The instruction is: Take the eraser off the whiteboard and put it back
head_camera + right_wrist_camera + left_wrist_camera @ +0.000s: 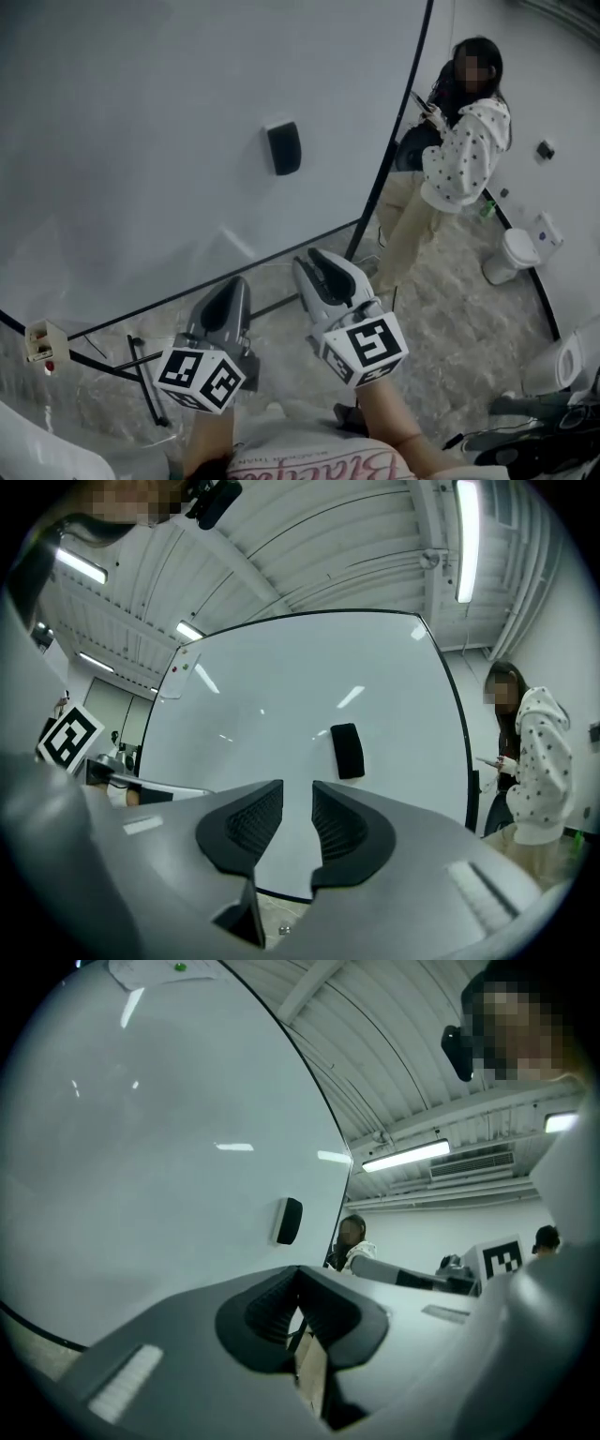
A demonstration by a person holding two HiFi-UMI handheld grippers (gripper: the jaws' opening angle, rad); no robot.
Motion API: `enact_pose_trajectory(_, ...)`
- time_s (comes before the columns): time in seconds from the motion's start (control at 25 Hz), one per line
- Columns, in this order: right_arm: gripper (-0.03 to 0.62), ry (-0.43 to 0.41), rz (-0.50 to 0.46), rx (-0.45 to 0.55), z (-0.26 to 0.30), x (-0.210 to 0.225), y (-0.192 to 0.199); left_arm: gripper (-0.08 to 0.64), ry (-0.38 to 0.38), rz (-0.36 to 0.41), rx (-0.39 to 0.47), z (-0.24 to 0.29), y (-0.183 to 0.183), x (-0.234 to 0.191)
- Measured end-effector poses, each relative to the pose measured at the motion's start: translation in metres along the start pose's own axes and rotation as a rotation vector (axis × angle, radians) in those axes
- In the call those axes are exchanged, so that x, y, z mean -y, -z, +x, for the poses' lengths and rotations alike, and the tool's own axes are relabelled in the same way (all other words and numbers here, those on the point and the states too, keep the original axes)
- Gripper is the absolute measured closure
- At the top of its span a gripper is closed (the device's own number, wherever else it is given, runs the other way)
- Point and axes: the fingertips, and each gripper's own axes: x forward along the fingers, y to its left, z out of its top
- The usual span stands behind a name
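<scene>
A black eraser clings to the whiteboard, right of the board's middle. It also shows in the left gripper view as the eraser and in the right gripper view as the eraser. Both grippers are held well short of the board, pointing towards it, with the eraser far ahead of them. My left gripper has its pads together and holds nothing. My right gripper stands a little open, with a narrow gap and only the board showing through it.
A person in a dotted white top stands beside the board's right edge. A white bin sits on the floor further right. The board's black stand legs cross the floor at lower left, near a small white box.
</scene>
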Motion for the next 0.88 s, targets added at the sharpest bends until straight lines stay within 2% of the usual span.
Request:
enact_pose_trajectory(0.32, 0.423, 0.004, -0.066, 0.016, 0.067, 0.043, -0.030, 0.560, -0.051, -0.017, 0.021, 0.027, -0.003, -0.014)
enact_pose_trajectory(0.6, 0.390, 0.033, -0.112, 0.016, 0.128, 0.071, -0.050, 0.560, -0.070, -0.009, 0.038, 0.044, -0.008, -0.022)
enact_pose_trajectory(0.88, 0.362, 0.094, -0.172, -0.052, 0.167, 0.084, -0.047, 0.560, -0.076, -0.002, 0.038, 0.049, -0.008, -0.026)
